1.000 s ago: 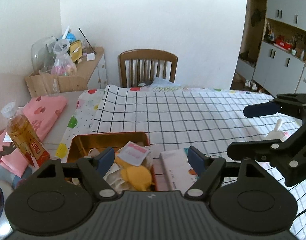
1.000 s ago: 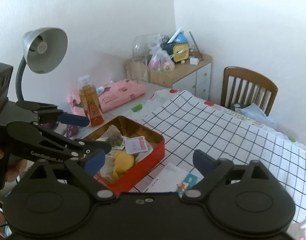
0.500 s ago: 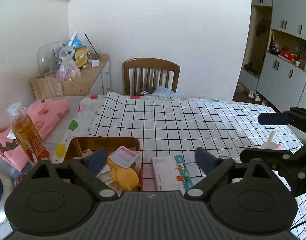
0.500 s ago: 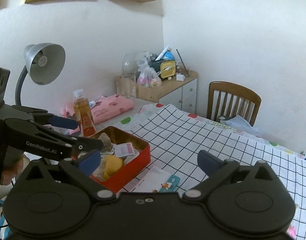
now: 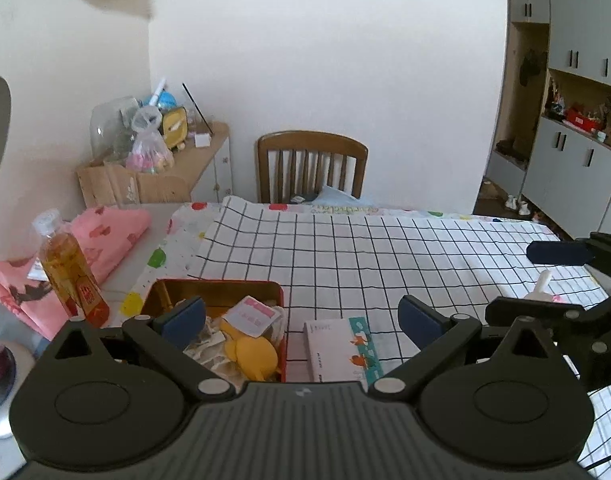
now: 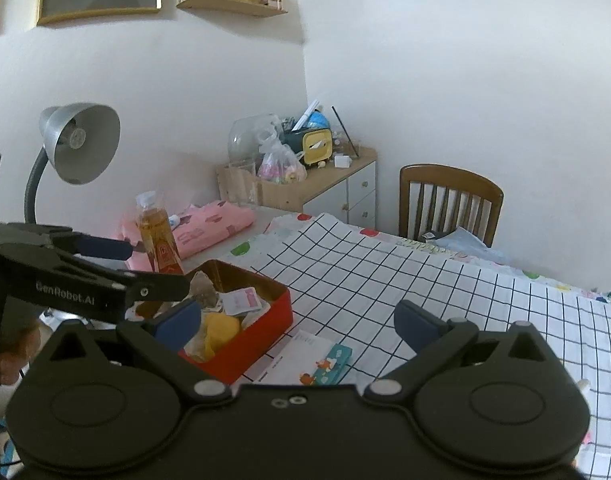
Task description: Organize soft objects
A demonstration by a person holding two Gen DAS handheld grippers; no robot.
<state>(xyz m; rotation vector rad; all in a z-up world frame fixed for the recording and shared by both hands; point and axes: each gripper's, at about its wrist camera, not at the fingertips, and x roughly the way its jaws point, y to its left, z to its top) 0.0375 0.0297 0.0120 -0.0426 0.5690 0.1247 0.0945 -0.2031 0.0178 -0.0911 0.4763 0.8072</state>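
Observation:
A red tin (image 5: 265,287) (image 6: 265,322) with a gold inside sits on the checked tablecloth. It holds a yellow soft toy (image 5: 254,354) (image 6: 221,328), a pink-and-white packet (image 5: 252,315) (image 6: 239,300) and crumpled light cloth pieces (image 5: 203,342). My left gripper (image 5: 303,318) is open and empty, raised above the tin's near side. My right gripper (image 6: 297,322) is open and empty, raised to the right of the tin. Each gripper shows in the other's view, the left (image 6: 105,268) and the right (image 5: 561,280).
A white booklet (image 5: 339,346) (image 6: 305,358) lies right of the tin. A bottle of amber liquid (image 5: 71,268) (image 6: 159,238), folded pink cloth (image 5: 105,232) and a desk lamp (image 6: 79,144) stand at left. A wooden chair (image 5: 311,168) stands at the far edge. A small white figure (image 5: 541,284) lies at right.
Both grippers have risen and pulled back from the tin, so more of the table and room shows. Both stay open and empty.

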